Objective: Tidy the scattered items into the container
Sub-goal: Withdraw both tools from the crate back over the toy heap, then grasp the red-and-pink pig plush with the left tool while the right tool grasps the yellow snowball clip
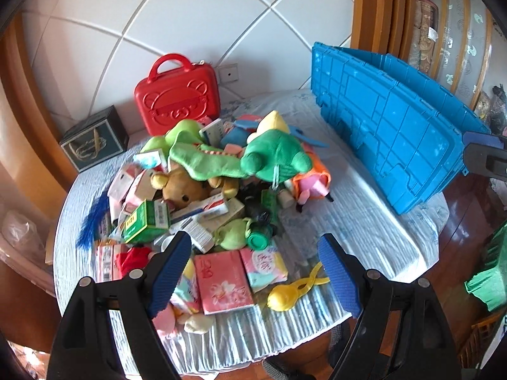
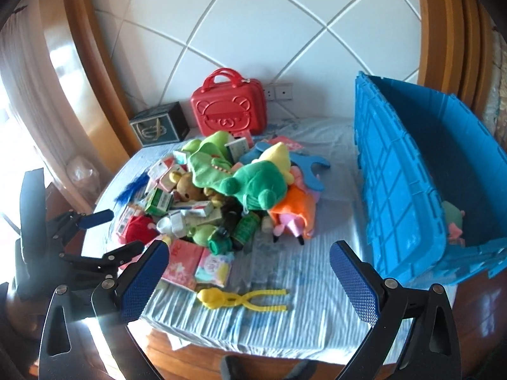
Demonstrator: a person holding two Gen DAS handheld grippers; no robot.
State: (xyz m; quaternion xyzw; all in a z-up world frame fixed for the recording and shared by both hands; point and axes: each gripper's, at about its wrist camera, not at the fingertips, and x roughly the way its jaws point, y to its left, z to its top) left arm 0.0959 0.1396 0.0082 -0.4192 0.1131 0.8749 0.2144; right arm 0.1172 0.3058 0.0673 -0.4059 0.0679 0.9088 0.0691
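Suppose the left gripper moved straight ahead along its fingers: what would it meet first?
Probably the pink tissue packs lying between the open left gripper's fingers at the near edge of the pile, ahead of the green bottle. Depth is hard to judge through the fisheye.

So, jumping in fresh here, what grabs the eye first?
The heap of plush toys and small boxes mid-table, topped by a green plush. Right of it, the big blue crate, open, with something pink inside. A red case stands against the back wall.
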